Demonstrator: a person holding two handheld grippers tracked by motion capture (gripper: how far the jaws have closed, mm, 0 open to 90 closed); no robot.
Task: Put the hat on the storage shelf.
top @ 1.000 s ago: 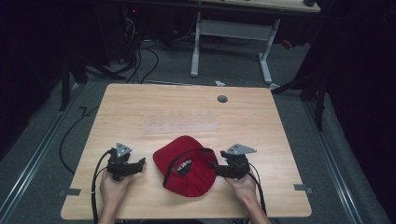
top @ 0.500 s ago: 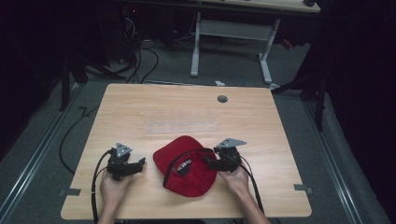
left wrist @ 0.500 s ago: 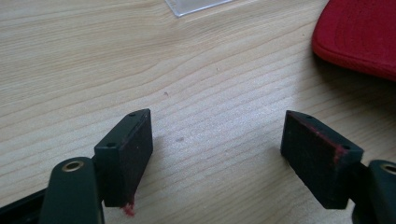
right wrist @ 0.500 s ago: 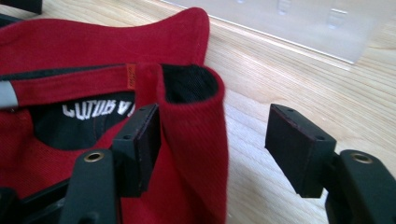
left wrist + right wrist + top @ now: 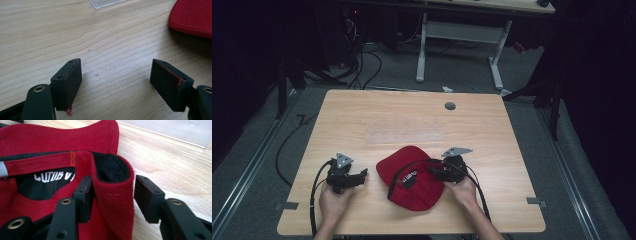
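Note:
A red cap (image 5: 414, 192) lies upside down on the wooden table (image 5: 377, 112), near the front edge, with its black inner band and white lettering showing. My right gripper (image 5: 432, 173) is at the cap's right edge. In the right gripper view its jaws straddle a raised fold of the cap (image 5: 50, 140) rim; the left jaw touches the cloth and a small gap is left at the right one, so the right gripper (image 5: 113, 195) is open. My left gripper (image 5: 362, 175) rests left of the cap, open, with bare wood between the jaws of the left gripper (image 5: 115, 82). The cap's edge (image 5: 192, 17) lies beyond them.
A clear plastic sheet (image 5: 407, 136) lies flat at the table's middle, just behind the cap. A round cable hole (image 5: 450, 106) sits near the far edge. Behind the table stand another desk's white legs (image 5: 422, 50), with cables (image 5: 362, 60) on the floor.
My right gripper has slid left from beside the cap onto its rim, so a fold of the rim now sits between its jaws. The left gripper has stayed put.

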